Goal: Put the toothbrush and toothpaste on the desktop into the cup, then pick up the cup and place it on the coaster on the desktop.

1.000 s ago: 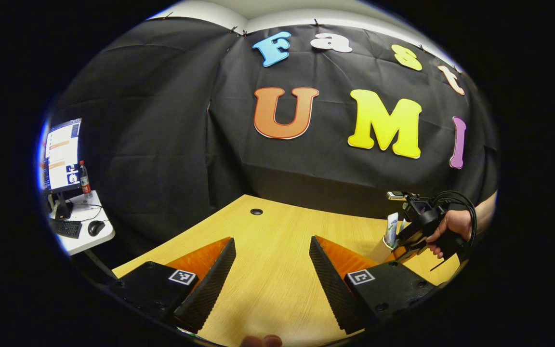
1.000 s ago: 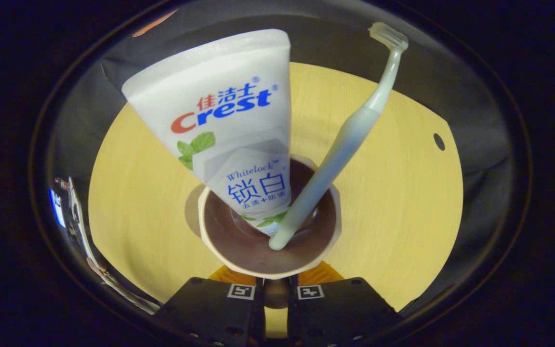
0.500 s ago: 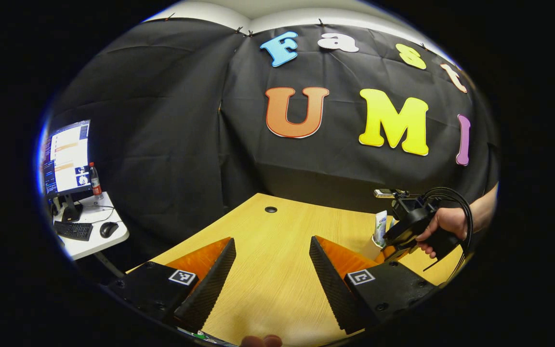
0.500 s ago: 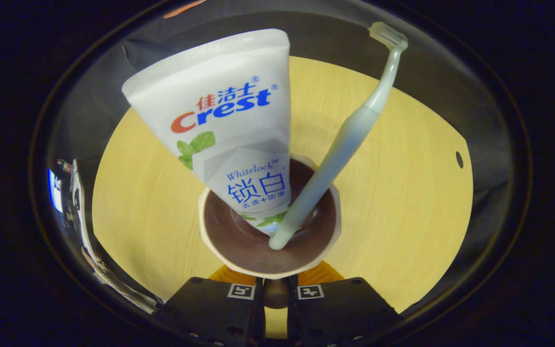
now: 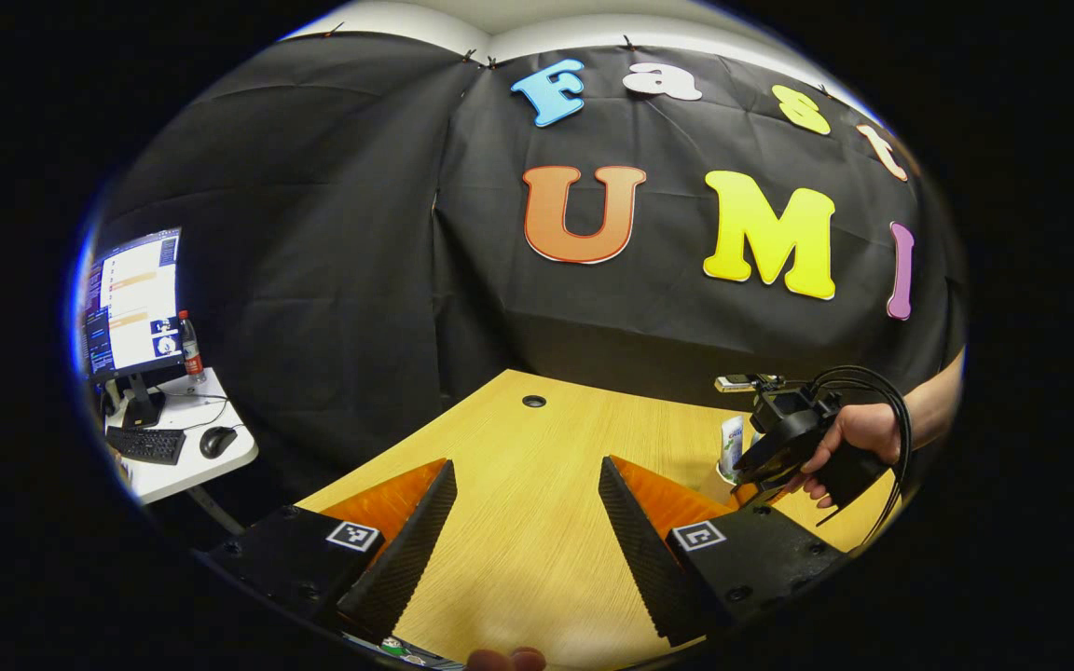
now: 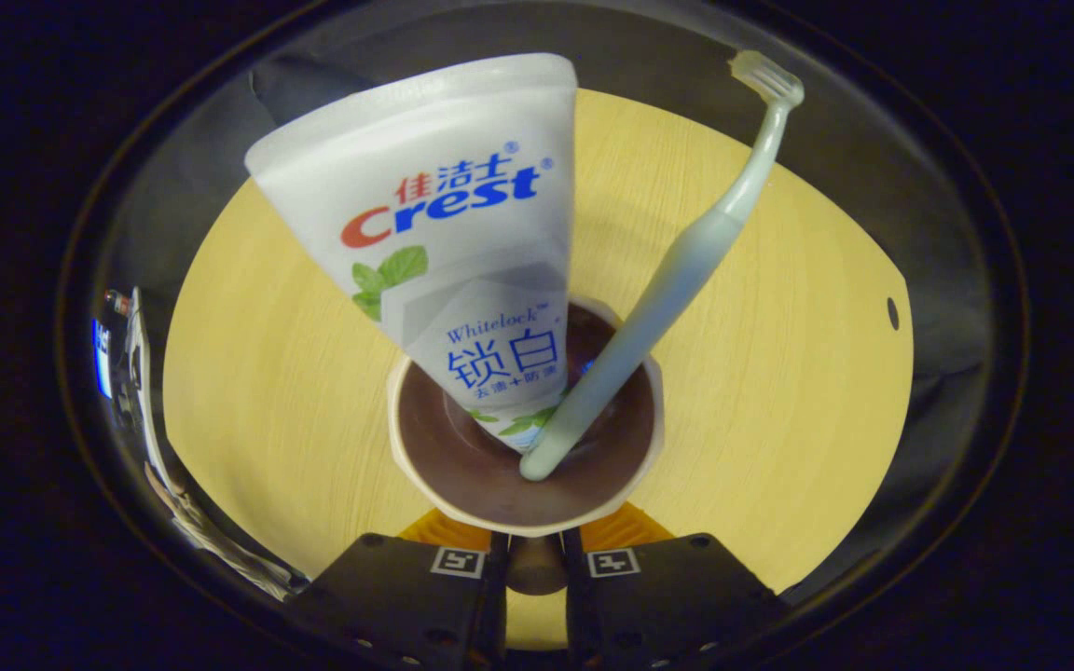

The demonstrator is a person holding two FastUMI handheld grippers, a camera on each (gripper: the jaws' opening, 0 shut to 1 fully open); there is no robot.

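Observation:
A cream cup (image 6: 404, 438) with a dark brown inside sits just ahead of my right gripper (image 6: 534, 559), whose fingers are shut on its near wall. In the cup stand a white toothpaste tube (image 6: 462, 242), cap down, and a pale green toothbrush (image 6: 677, 270), bristles up. The left gripper view shows the same cup (image 5: 716, 483) and tube (image 5: 733, 443) at the right, with a hand (image 5: 859, 429) holding the right gripper (image 5: 779, 452) over the desk. My left gripper (image 5: 528, 522) is open above the bare wood, with nothing between its fingers.
The light wooden desk (image 5: 537, 559) has a round cable hole (image 5: 533, 401) near its far edge. Black cloth walls stand behind it. Off the desk's left, a white side table (image 5: 173, 457) carries a monitor (image 5: 131, 298), keyboard, mouse and bottle.
The right gripper has carried the cup leftward over the desk, and the desk behind it has shifted. The left gripper's view has swung a little to the left. Both grips are unchanged.

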